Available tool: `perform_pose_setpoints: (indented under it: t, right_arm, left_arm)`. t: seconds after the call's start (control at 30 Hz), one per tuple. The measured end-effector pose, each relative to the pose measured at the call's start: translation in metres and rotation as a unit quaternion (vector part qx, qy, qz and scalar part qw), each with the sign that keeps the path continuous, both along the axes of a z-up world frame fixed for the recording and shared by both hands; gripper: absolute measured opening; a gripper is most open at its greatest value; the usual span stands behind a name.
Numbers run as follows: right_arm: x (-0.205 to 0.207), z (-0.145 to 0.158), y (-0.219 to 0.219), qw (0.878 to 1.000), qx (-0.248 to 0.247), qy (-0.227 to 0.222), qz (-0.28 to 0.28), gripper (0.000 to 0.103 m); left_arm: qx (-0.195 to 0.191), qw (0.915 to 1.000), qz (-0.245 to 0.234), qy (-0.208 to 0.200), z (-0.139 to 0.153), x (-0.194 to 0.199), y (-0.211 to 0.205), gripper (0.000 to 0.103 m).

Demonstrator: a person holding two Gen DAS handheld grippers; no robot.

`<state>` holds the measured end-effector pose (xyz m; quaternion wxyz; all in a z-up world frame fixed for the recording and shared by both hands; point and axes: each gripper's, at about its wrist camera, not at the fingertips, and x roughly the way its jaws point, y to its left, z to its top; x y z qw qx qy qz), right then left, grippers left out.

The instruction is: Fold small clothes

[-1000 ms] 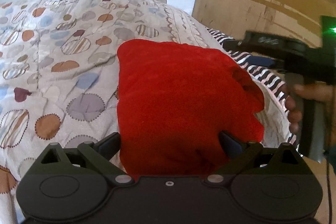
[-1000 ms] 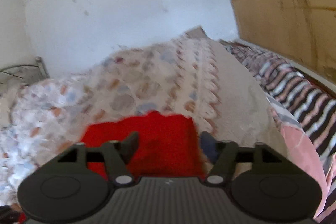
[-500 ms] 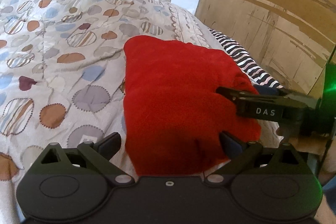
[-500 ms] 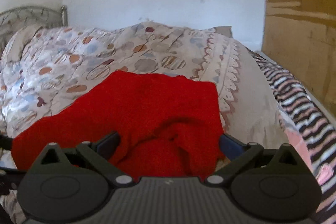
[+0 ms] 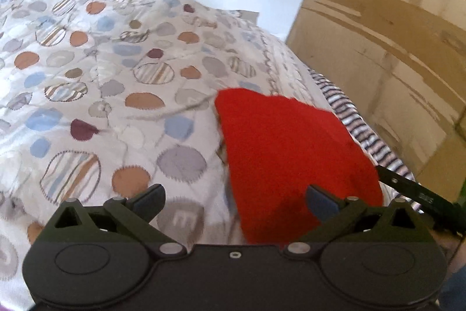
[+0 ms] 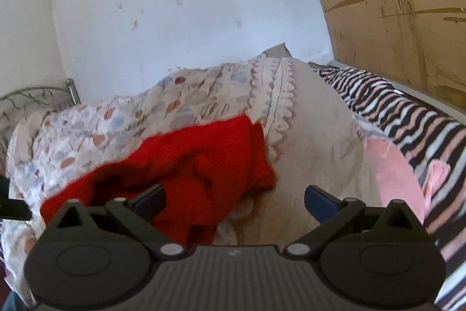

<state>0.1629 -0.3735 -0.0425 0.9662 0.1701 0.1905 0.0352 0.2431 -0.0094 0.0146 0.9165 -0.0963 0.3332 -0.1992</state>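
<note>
Red fleece garment (image 5: 294,153) lies folded on the bed, toward its right side, on the dotted quilt (image 5: 116,95). Left gripper (image 5: 234,198): fingers wide apart, nothing between them; right finger pad (image 5: 320,198) overlaps the garment's near edge in view, contact uncertain. Since half a second ago the left view has swung leftward, so the garment now sits right of centre rather than between the fingers.

Right gripper (image 6: 234,198): fingers spread, empty. Its left finger (image 6: 150,198) overlaps the garment (image 6: 189,165), which has shifted from centre to the left in this view. The lettered dark tool that lay over the cloth in the left view now shows only as a black bar (image 5: 419,198) at the right edge, beyond the garment.

Farther: striped sheet (image 6: 407,118), wooden panel (image 6: 393,5), white wall (image 6: 174,5). Motion blur softens the garment's outline; its near end is cut off by both gripper bodies.
</note>
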Motion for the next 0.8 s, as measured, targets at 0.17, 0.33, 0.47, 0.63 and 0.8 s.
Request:
perform_pose_setpoints:
  t: [0.17, 0.33, 0.47, 0.63, 0.8]
  right_arm:
    - [0.051, 0.008, -0.022, 0.996, 0.079, 0.011, 0.035, 0.103]
    - [0.103, -0.004, -0.027, 0.993, 0.092, 0.051, 0.046, 0.103]
    - [0.117, -0.02, -0.021, 0.989, 0.12, 0.058, 0.064, 0.103]
    - [0.118, -0.031, -0.01, 0.99, 0.115, 0.053, 0.064, 0.102]
    - [0.118, -0.036, -0.01, 0.989, 0.121, 0.059, 0.064, 0.101]
  left_arm:
    - [-0.018, 0.9986, -0.049, 0.0, -0.002, 0.037, -0.017, 0.102]
    - [0.0, 0.9945, -0.105, -0.005, -0.016, 0.064, -0.034, 0.102]
    - [-0.006, 0.9924, -0.123, 0.003, -0.026, 0.081, -0.036, 0.102]
    - [-0.033, 0.9914, -0.119, 0.045, -0.046, 0.103, -0.038, 0.102]
    - [-0.082, 0.9848, -0.127, 0.085, -0.066, 0.119, -0.038, 0.102]
